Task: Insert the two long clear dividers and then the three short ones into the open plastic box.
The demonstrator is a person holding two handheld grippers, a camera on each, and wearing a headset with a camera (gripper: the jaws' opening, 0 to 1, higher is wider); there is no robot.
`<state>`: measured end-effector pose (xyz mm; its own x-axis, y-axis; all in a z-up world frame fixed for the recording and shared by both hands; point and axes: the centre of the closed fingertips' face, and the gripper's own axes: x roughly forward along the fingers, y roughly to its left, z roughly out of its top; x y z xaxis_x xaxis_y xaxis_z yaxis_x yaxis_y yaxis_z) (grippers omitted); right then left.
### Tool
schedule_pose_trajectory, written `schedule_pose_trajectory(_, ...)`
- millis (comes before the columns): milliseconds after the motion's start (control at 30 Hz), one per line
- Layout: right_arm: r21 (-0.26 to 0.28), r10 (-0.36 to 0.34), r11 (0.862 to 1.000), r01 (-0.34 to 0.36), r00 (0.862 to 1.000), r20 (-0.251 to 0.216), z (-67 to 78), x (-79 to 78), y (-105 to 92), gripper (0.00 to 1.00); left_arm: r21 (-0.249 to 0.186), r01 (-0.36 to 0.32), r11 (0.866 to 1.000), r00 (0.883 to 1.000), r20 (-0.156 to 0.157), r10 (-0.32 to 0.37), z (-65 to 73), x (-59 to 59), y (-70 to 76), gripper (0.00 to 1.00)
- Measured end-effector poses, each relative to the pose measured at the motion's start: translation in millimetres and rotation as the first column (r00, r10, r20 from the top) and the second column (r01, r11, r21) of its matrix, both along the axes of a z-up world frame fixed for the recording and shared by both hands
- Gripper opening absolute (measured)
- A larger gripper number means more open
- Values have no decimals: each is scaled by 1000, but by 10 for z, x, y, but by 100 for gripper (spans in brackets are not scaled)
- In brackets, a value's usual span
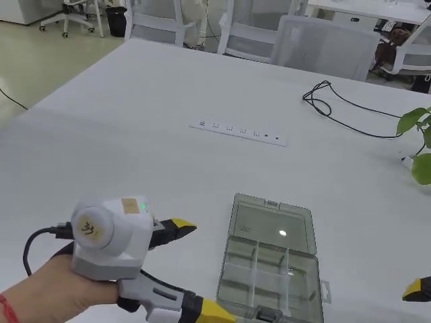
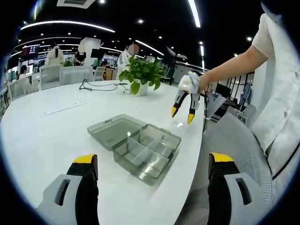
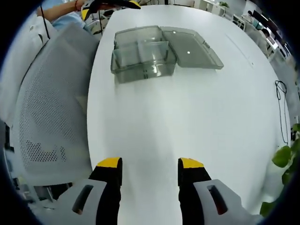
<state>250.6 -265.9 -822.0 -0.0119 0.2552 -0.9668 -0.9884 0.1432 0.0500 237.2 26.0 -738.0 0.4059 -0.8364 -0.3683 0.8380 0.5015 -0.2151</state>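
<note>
In the head view the left gripper (image 1: 205,271) has its lower jaw cut off by the frame's bottom edge. The right gripper (image 1: 417,290) shows just a yellow tip at the right edge. The clear plastic box (image 1: 232,286) lies just ahead of the left gripper's tips, with its lid (image 1: 275,221) laid open flat on the far side. Clear dividers (image 1: 256,261) seem to split it into compartments, though glare makes the walls hard to separate. Both grippers are empty and touch nothing. The left's jaws stand wide, the right's moderately apart. The right one hovers well back from the box, over bare white table (image 1: 135,121).
</note>
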Motion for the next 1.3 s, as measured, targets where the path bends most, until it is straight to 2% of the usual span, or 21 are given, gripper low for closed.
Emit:
schedule_pose_trajectory(33, -25, 6, 1000, -6, 1000, 0, -35, 2, -56, 49, 1, 0, 1000, 1000, 0, 0, 1, 3, 2, 100)
schedule_pose_trajectory(267, -74, 24, 997, -25, 1000, -10, -174, -49, -146, 47, 4, 2, 1000, 1000, -3, -2, 2, -4, 9, 100)
schedule_pose_trajectory(600, -104, 33, 994, -33, 999, 2, -340, 4, -329, 44, -2, -2, 1000, 1000, -10, 2, 1, -23, 12, 100)
schedule_pose_trajectory(633, -107, 44, 993, -41, 999, 20, -336, 43, -338, 42, -1, -2, 1000, 1000, -11, 2, -5, -24, 13, 100)
schedule_pose_trajectory(700, -107, 31, 994, -28, 999, 26, -336, 69, -344, 41, 0, 0, 1000, 1000, -12, 0, -14, -29, 14, 100)
schedule_pose_trajectory(767, -116, 57, 992, -52, 997, 42, -343, 89, -363, 39, -1, 0, 1000, 1000, -13, 0, -21, -27, 17, 100)
schedule_pose_trajectory(933, -124, 56, 991, -51, 998, 39, -339, 80, -364, 33, -4, 0, 1000, 1000, -11, 0, -14, -21, 6, 100)
schedule_pose_trajectory(1300, -121, 65, 991, -58, 997, 51, -321, 96, -337, 33, -10, -6, 1000, 1000, -8, 5, 3, 3, 27, 99)
